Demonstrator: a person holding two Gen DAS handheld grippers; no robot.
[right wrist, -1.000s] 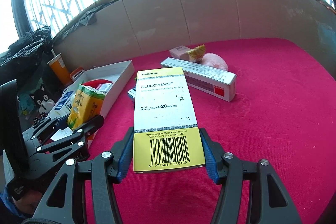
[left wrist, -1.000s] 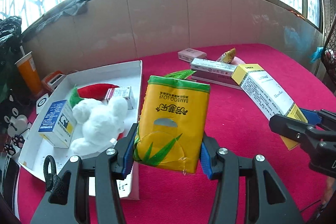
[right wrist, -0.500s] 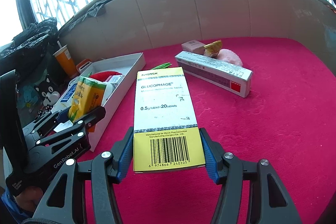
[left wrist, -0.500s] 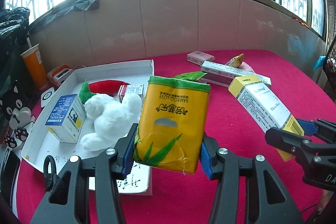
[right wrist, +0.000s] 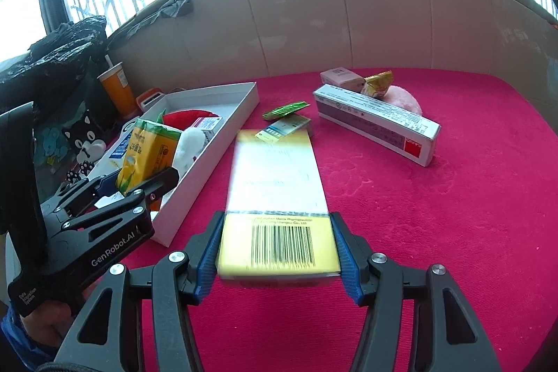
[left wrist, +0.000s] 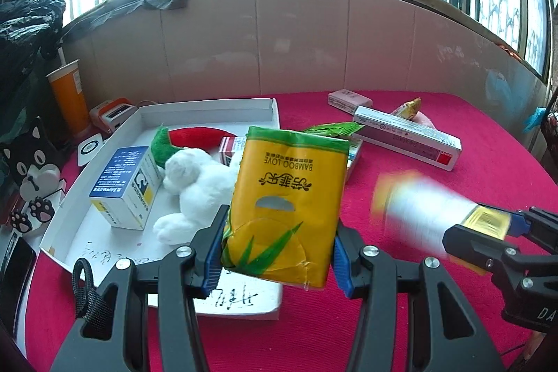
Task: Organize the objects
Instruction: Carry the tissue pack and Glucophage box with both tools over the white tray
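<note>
Tissue pack (left wrist: 286, 208), yellow with a green top, was pinched between the blue pads of the left claw (left wrist: 278, 250) and held over the near edge of the white tray (left wrist: 209, 103). A white plush toy (left wrist: 195, 187) and a blue-and-white box (left wrist: 125, 183) were seen inside that tray, at ten o'clock from the pack. The yellow-and-white medicine box (right wrist: 279, 208) was gripped by the right claw (right wrist: 277, 253) above the red worktop (right wrist: 436, 215), with a long grey carton (right wrist: 376, 124) lying at one o'clock.
</note>
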